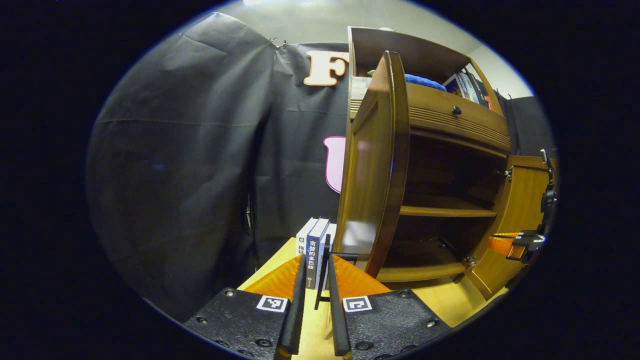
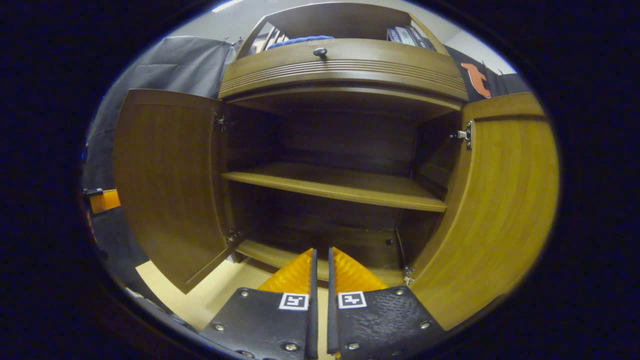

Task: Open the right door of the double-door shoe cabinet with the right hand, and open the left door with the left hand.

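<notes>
Standing wide open on both sides, the double-door shoe cabinet [image 2: 345,85] rests on a pale wooden table [image 2: 200,295] inside the booth, its dark interior bared to the right gripper view. The left door [image 2: 170,185] swings out on its hinges toward the black cloth wall [image 1: 175,175], while the right door [image 2: 500,210] angles forward on the opposite side. Between them, a single shelf [image 2: 340,186] crosses the interior, with the cabinet floor below it. Above the doors sits a drawer with a small dark knob [image 2: 320,51], and a blue cloth [image 2: 295,40] and some books [image 2: 407,35] lie in the open top compartment.

The right gripper [image 2: 320,260] hovers in front of the lower opening, its jaws drawn close with only a thin slit between them and nothing held. The left gripper [image 1: 315,265] sits just beside the outer edge of the left door, seen edge-on in the left gripper view; its fingers stand a little apart, and a thin dark bracket [image 1: 325,270] rises in the gap between them, though whether they press on it cannot be told. A few upright books [image 1: 315,245] stand on the table beyond the fingertips, near the door's lower corner. At the far right of the left gripper view, the other gripper shows beside the right door.
</notes>
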